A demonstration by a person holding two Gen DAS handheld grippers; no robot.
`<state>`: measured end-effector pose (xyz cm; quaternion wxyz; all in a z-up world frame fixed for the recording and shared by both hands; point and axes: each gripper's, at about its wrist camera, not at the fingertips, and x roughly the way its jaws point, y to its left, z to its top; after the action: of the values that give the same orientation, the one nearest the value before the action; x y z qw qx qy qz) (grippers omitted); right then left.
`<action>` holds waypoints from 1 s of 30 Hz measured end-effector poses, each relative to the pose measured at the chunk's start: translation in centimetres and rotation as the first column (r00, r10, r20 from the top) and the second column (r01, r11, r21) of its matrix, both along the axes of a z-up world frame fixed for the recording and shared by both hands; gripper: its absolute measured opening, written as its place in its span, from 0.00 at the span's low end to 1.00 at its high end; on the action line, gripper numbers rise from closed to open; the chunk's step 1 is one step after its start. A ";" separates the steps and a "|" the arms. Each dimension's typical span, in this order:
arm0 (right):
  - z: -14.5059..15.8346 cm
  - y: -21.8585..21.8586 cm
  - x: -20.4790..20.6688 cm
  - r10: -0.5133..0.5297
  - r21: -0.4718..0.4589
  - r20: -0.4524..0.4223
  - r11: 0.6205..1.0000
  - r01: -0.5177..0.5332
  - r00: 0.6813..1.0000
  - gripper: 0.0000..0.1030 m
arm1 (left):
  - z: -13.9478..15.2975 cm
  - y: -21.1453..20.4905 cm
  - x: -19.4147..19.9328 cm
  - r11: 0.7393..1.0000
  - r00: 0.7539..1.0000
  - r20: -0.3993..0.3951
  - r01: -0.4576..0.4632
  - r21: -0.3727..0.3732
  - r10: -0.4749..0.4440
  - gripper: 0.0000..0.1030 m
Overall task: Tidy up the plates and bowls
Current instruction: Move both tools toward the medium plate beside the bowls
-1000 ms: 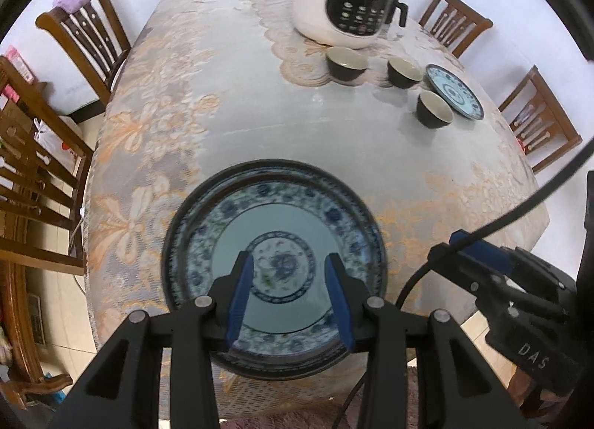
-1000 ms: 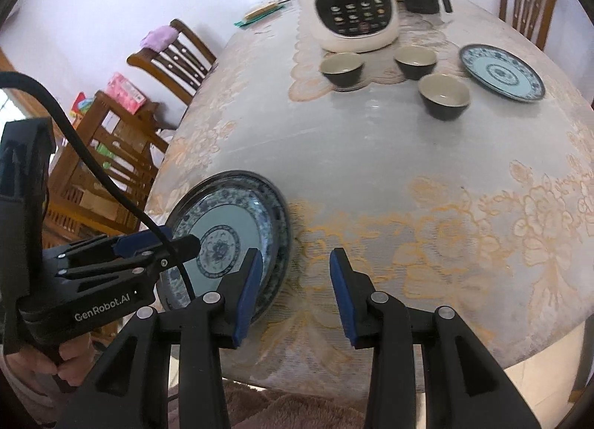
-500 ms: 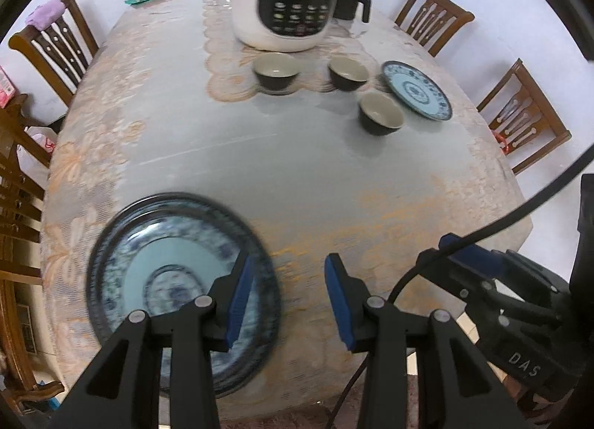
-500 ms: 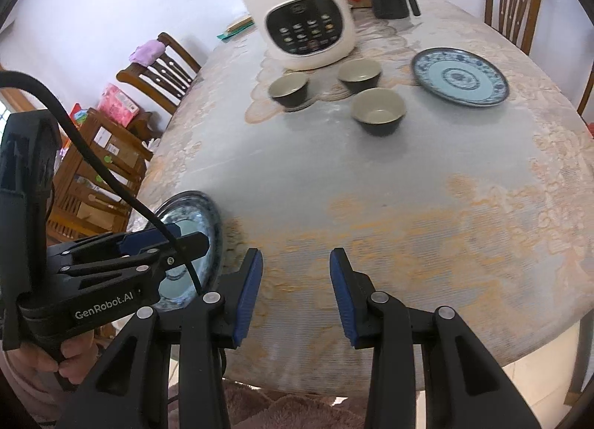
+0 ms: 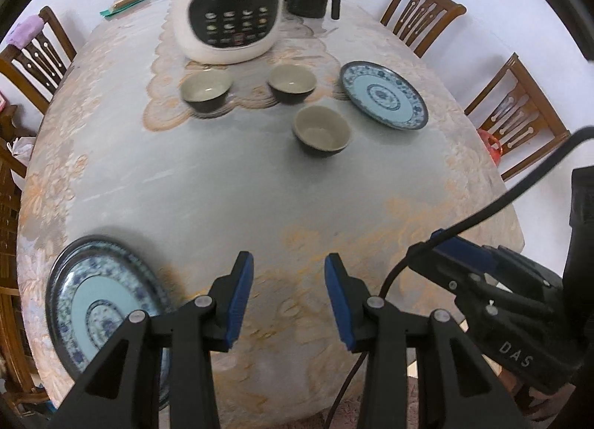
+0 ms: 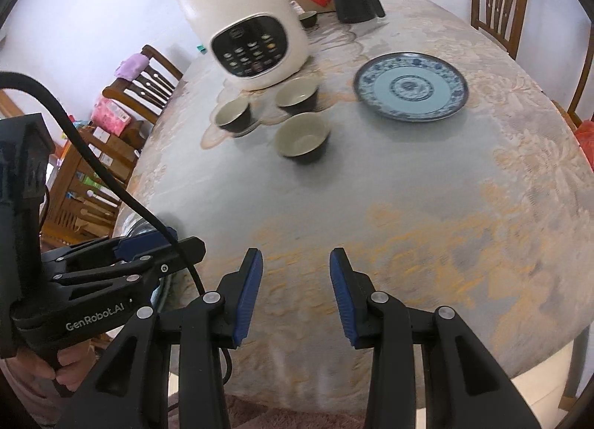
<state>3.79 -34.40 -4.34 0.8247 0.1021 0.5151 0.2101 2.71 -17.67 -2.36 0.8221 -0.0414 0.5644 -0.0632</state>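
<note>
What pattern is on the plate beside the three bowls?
A blue floral rim around a pale turquoise centre with a medallion on the plate; the right wrist view shows it best.

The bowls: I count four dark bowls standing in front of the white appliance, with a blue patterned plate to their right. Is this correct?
Not quite: there are three dark bowls, not four. The left wrist view shows one bowl, a second and a third nearer the camera, all in front of the white appliance. The blue patterned plate does lie to their right.
</note>
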 end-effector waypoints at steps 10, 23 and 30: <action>-0.4 -5.4 4.8 -0.012 0.004 0.001 1.000 0.012 1.000 0.38 | -0.4 -5.9 4.0 1.000 1.000 0.001 -0.002 -0.012 0.002 0.40; -2.2 -10.4 11.0 0.002 -0.011 -0.018 1.000 -0.002 1.000 0.38 | -1.3 -10.0 10.4 0.995 0.995 0.012 -0.097 -0.035 0.097 0.40; -3.0 -11.7 14.0 0.007 -0.024 -0.017 1.000 -0.008 1.000 0.38 | -2.1 -11.0 14.0 0.990 0.990 0.012 -0.142 -0.019 0.142 0.40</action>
<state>17.75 -46.09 -7.34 0.8206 0.0922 0.5251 0.2062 16.73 -28.68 -4.41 0.8277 -0.0885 0.5540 -0.0100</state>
